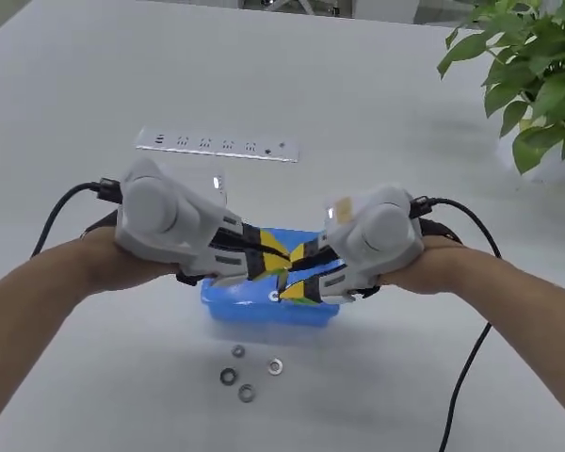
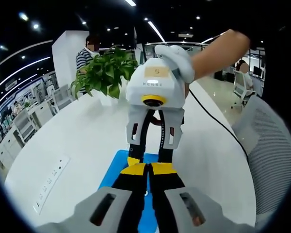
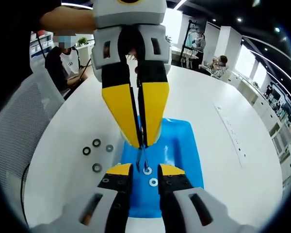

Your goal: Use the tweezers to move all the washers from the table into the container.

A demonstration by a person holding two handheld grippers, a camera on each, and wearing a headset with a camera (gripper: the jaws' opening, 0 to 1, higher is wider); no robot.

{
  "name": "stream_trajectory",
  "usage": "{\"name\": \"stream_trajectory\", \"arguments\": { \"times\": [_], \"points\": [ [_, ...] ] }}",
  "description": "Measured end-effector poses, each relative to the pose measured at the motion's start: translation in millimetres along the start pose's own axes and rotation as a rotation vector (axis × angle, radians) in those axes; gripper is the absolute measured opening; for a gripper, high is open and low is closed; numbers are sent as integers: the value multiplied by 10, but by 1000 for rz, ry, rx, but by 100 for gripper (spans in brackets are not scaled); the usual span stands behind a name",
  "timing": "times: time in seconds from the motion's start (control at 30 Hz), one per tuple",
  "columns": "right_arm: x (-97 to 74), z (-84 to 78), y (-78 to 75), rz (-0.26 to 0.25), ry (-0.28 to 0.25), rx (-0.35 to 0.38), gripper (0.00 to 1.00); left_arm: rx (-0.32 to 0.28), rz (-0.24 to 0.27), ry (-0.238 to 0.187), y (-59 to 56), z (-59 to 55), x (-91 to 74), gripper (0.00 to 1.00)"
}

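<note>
1. Four round metal washers [image 1: 228, 377] lie loose in a small cluster on the white tabletop [image 1: 405, 377]. They sit toward the person's edge, just in front of the container and not touching it.
2. Two more washers [image 3: 153, 182] lie flat on the floor of the shallow blue plastic container [image 3: 184, 145], near its person-side wall.
3. Thin dark tweezers [image 3: 143, 156] point down into the container, with their tips at one of the two washers inside. I cannot tell if they grip it.
4. The left gripper [image 3: 141, 141] has its yellow-tipped jaws almost closed, pinching the tweezers.
5. The right gripper [image 3: 145, 171] faces it tip to tip over the container. Its jaws stand a narrow gap apart with the tweezer tips between them, holding nothing.
6. A white power strip [image 1: 217, 144] lies flat toward the far edge.
7. A green leafy plant [image 1: 532, 66] stands at the far right corner.
</note>
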State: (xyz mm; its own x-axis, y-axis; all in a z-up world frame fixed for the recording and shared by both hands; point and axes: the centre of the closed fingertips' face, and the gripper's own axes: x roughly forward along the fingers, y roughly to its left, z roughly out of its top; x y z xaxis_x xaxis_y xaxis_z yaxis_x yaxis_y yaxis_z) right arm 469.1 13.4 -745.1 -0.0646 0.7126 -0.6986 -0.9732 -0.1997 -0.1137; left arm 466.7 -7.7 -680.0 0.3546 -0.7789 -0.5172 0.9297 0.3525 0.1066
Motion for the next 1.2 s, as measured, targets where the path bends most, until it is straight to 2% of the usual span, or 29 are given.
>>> {"name": "stream_trajectory", "arguments": {
  "times": [0.53, 0.9, 1.2],
  "points": [
    [-466, -49, 84, -118, -23, 132, 36, -8, 17, -12, -46, 210, -144, 5],
    [-748, -53, 298, -179, -46, 191, 51, -12, 26, -20, -128, 320, -250, 5],
    [-857, -62, 503, -206, -86, 228, 69, -17, 32, -21, -220, 373, -337, 5]
  ]
}}
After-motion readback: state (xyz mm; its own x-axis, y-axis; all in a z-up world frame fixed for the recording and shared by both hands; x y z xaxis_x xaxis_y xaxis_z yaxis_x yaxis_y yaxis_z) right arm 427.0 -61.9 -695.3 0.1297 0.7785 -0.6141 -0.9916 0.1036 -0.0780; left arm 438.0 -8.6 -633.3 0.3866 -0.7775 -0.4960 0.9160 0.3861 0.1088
